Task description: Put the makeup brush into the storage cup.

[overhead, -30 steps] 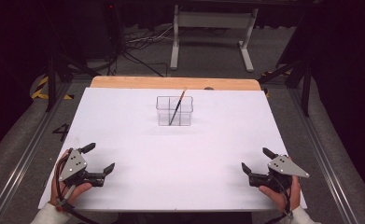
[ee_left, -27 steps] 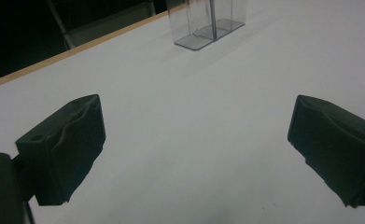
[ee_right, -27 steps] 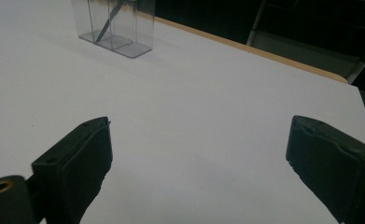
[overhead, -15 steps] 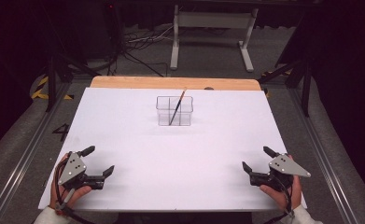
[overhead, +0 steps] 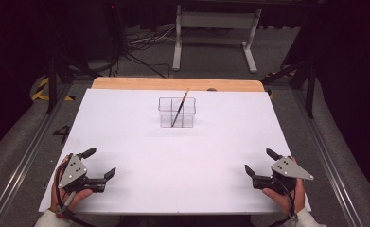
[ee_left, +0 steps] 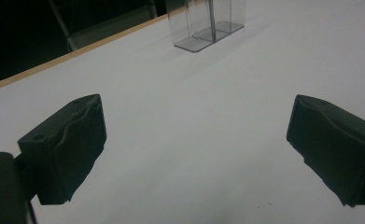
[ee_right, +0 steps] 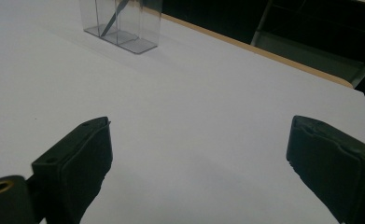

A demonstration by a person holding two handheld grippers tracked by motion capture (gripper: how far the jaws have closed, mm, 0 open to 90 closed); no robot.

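A clear divided holder (overhead: 176,112) stands toward 12 o'clock on the white counter (overhead: 140,142), a thin dark brush (overhead: 179,109) leaning inside it with its tip rising toward 1 o'clock above the rim. The left claw (overhead: 99,163) waits at 7 o'clock and the right claw (overhead: 258,162) at 5 o'clock, each held in a hand at the near edge, jaws spread wide with nothing between them. Both sit well apart from the holder, so by this reading either the brush is already stowed and the work is finished, or no reach for it has begun; the pictures cannot settle which.

The high view alone takes in both claws, the person's hands and the counter's wooden far edge. The left gripper view brings the holder's base (ee_left: 208,35) close at its 12 o'clock and shows the inner partitions, though the brush there is hard to make out. The right gripper view shows the brush's lower shaft (ee_right: 111,21) slanting inside a compartment at its 11 o'clock.
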